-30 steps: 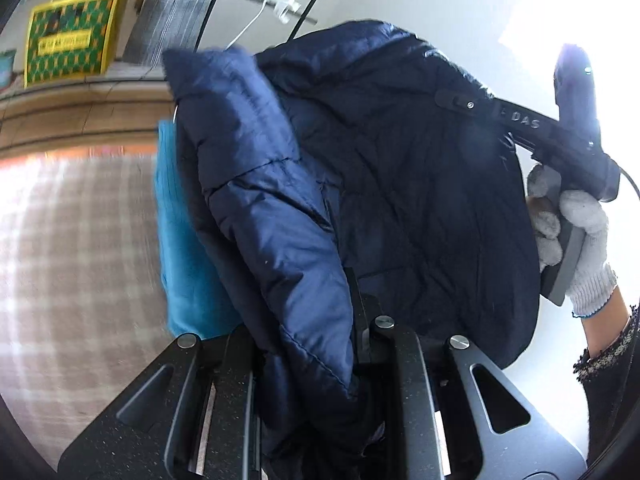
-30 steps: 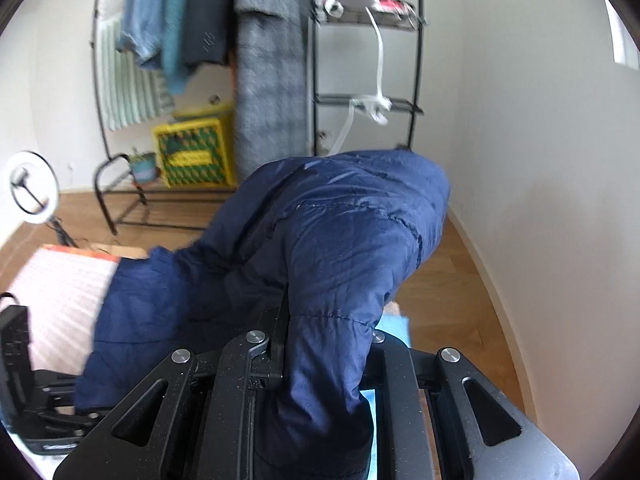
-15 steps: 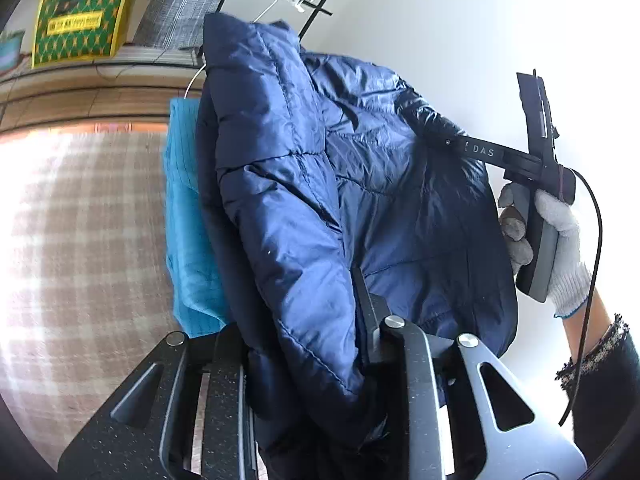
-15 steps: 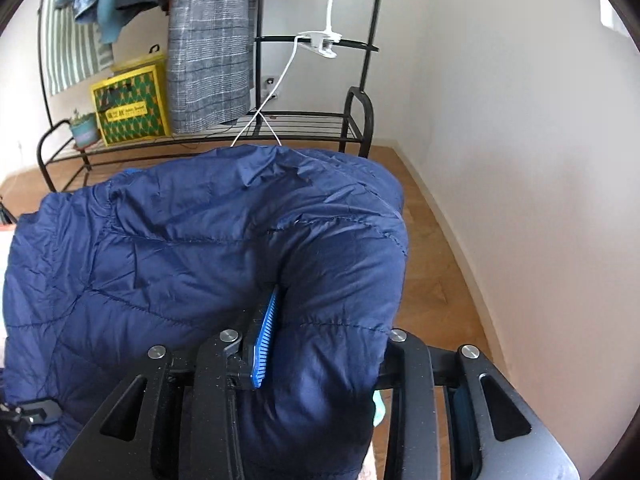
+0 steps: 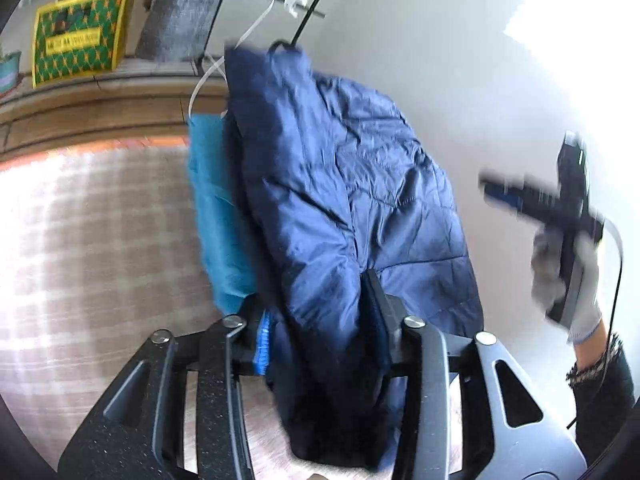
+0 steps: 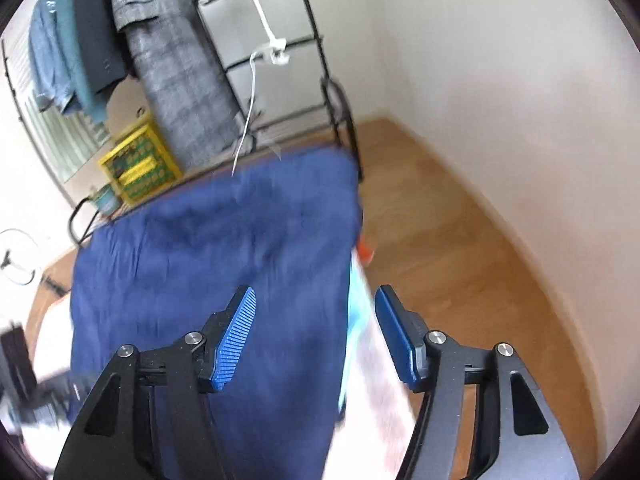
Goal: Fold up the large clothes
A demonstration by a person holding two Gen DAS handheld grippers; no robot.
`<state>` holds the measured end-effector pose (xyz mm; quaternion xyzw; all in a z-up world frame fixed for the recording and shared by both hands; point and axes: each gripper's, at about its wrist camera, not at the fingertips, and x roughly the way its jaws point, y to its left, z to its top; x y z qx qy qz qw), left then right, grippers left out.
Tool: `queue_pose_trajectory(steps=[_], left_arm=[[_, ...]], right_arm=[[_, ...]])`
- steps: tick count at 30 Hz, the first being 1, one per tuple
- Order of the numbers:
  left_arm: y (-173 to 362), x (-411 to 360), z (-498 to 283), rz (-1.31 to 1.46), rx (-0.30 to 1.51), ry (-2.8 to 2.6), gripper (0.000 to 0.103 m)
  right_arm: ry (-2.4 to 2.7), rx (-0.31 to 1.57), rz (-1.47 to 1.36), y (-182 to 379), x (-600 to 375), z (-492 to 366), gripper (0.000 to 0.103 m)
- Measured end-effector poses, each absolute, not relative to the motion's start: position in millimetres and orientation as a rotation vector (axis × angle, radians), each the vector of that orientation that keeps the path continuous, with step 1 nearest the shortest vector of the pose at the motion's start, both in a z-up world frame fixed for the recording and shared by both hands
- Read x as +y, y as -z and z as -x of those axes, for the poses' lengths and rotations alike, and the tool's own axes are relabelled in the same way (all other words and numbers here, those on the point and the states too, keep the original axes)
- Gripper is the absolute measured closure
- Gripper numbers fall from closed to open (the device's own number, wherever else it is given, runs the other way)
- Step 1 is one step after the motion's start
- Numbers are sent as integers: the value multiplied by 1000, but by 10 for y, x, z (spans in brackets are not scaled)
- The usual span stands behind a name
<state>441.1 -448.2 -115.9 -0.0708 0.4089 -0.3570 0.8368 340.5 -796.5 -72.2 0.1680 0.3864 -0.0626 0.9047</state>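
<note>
Over plaid bedding (image 5: 92, 240), navy jacket (image 5: 340, 200) lies between both grippers' opening jaws, released.

**Inspector A:** Any legible markings?

**Inspector B:** None. The yellow-framed green patterned crate (image 5: 76, 36) carries a yellow band with dark lettering, too blurred to read.

**Inspector A:** And in the right wrist view?

**Inspector B:** The same crate (image 6: 138, 164) shows yellow strips; no characters can be made out. Nothing else bears readable print.
</note>
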Motion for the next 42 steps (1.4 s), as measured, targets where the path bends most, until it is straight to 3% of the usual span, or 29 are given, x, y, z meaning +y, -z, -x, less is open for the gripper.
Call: queue_pose_trajectory(steps=[10,16,20,21,22,24,25,31,39,41,42], left_arm=[[531,-4585,-4666,-28,654,712,60],[582,-4983,-5306,-44,741,653,60],[892,-5111,-5599,-60,816,585,60],[984,-5124,-5605,-77,825,576,60],[1097,-5102,-5598,-83,837,562,60],[1278,-5015,-5571,-59,869,551,60],[1381,-4961,-5557,-39,883,543,60],[1825,-4818,-5274,-30,879,518,60],[1859,-4572,-5187,34,898,504,59],[1762,-4492,-5205,58,897,509,60],[1684,-4455,-5203,62,885,515,60]], right_arm=[[67,914,-534,1625,-8011,-2854,37],[25,827,-685,1692,-8311,-3013,37],[38,829,-670,1672,-8394,-3264,38],[55,842,-624,1634,-8347,-3327,50],[74,849,-577,1592,-8309,-3396,86],[107,871,-497,1508,-8180,-3519,101],[146,878,-436,1463,-8126,-3597,102],[125,837,-318,1183,-7832,-4071,103],[106,841,-265,1093,-7548,-4386,103],[164,812,-274,1042,-7603,-4159,91],[184,801,-291,1033,-7641,-4008,71]])
